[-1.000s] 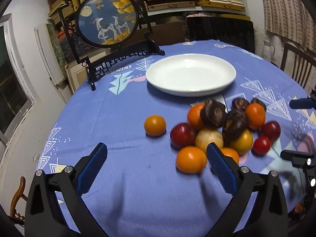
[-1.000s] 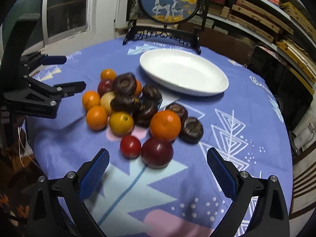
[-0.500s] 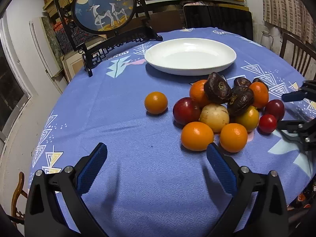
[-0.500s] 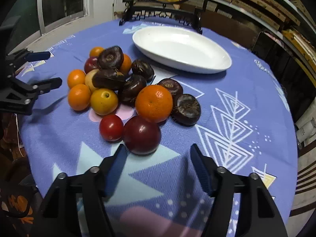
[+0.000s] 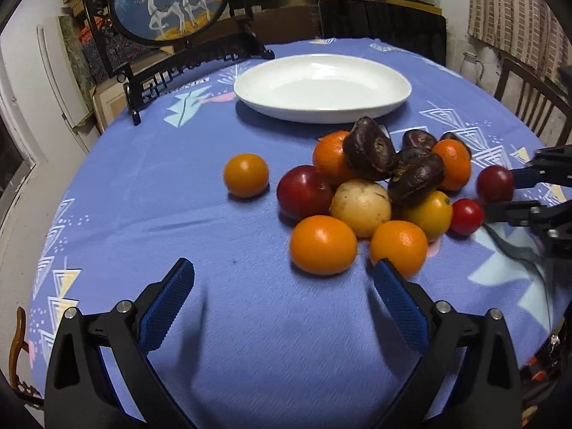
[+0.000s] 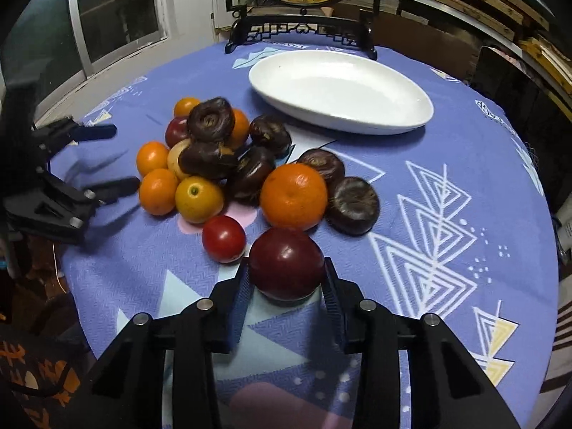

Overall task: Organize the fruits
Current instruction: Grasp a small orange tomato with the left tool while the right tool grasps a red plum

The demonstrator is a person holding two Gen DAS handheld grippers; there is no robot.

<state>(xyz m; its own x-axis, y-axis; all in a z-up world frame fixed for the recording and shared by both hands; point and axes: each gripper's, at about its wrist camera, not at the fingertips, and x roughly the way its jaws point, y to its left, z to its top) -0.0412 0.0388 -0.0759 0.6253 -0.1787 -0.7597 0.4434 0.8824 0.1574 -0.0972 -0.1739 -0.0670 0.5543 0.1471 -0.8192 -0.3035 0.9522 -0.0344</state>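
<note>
Heap of fruit on a blue patterned tablecloth, oranges, dark brown water chestnuts stacked on top, small red tomato, dark red plum at the near edge, lone orange apart, empty white oval plate beyond.

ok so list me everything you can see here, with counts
table: 1, blue patterned cloth, under everything
plate: 1, white, empty, beyond the fruit
framed deer picture: 1, round, black stand, far edge
orange fruit: 5, orange, one apart, four in the pile
dark brown fruit: 6, in and beside the pile
dark red fruit: 2, one in the pile, one gripped
small red fruit: 1, pile's near edge
yellow fruit: 1, in the pile
pale fruit: 1, tan, in the pile
left gripper: fingers open, nothing between them
right gripper: fingers just been closing, pressing on a dark red fruit
</note>
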